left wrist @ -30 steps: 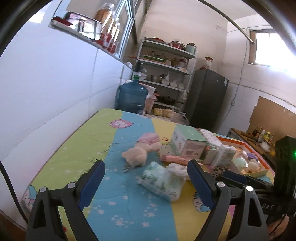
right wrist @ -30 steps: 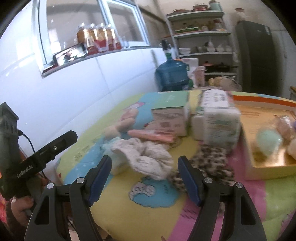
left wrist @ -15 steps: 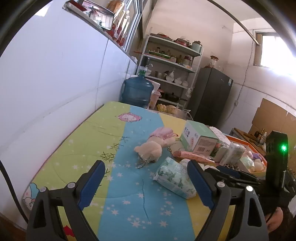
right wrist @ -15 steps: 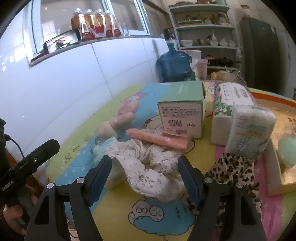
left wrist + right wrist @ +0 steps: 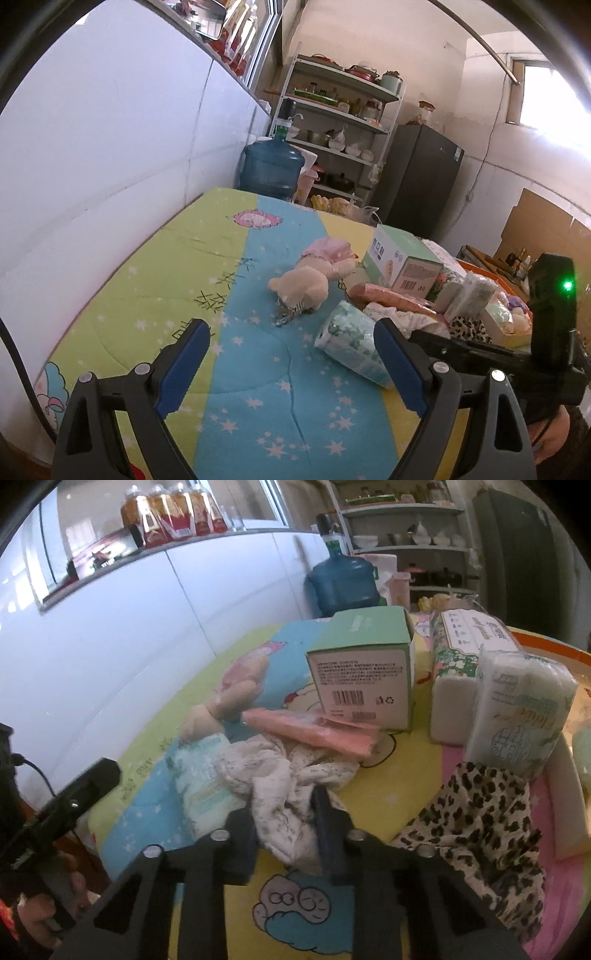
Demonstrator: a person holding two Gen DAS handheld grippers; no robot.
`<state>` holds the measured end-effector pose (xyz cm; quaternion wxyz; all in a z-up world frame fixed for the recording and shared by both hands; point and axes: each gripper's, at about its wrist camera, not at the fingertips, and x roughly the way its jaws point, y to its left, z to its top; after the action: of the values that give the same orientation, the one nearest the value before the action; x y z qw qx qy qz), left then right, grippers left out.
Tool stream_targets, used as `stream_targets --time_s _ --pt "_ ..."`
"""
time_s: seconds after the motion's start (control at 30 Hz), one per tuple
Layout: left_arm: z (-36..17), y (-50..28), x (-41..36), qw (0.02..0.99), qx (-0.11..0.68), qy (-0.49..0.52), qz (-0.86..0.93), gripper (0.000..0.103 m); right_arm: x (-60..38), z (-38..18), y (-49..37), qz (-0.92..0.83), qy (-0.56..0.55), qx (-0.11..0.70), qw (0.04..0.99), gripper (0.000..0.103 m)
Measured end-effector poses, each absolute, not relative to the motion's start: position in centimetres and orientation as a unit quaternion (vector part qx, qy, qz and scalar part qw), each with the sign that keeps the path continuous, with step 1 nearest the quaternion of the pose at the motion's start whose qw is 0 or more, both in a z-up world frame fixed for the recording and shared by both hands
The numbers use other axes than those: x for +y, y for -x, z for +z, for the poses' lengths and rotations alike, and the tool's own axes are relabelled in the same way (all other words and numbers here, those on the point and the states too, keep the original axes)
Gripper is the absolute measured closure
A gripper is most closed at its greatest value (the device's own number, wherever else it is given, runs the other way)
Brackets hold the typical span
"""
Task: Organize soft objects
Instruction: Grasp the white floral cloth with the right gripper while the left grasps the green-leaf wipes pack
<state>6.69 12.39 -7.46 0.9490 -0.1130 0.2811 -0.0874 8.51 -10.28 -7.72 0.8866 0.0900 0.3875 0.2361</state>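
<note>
A white floral cloth (image 5: 280,775) lies crumpled on the colourful mat (image 5: 388,797). My right gripper (image 5: 286,830) is shut on its near edge. A leopard-print cloth (image 5: 480,812) lies to its right. A rolled green-patterned pack (image 5: 351,341) lies to its left, with a plush toy (image 5: 301,286) and a pink bundle (image 5: 328,251) beyond. My left gripper (image 5: 291,363) is open and empty above the blue stripe of the mat (image 5: 184,266).
A green and white box (image 5: 365,679), tissue packs (image 5: 517,709) and a flat pink packet (image 5: 314,731) stand behind the cloth. An orange-rimmed tray (image 5: 513,325) with soft things sits at the right. A white wall (image 5: 110,147) runs along the left.
My right gripper has moved forward and closed on the white floral cloth. My left gripper has drawn back and turned a little left, still open.
</note>
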Motion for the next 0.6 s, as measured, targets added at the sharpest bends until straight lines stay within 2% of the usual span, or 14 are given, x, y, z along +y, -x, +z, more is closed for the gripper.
stream_targets --time_s 0.13,0.4,0.6 --pt "-7.9 -7.0 11.7 0.945 0.292 0.113 -0.096 0.013 -10.5 -6.7 -7.2 0.257 -0.096 0.368 0.889 0.090" --pt "-8.6 -7.7 9.0 0.938 0.309 0.109 -0.110 0.013 -14.3 -1.3 -3.4 0.271 -0.130 0.248 0.921 0.090" --pt "-9.4 -8.6 6.7 0.932 0.326 0.114 -0.113 0.013 -16.0 -1.3 -2.9 0.269 -0.131 0.248 0.922 0.090"
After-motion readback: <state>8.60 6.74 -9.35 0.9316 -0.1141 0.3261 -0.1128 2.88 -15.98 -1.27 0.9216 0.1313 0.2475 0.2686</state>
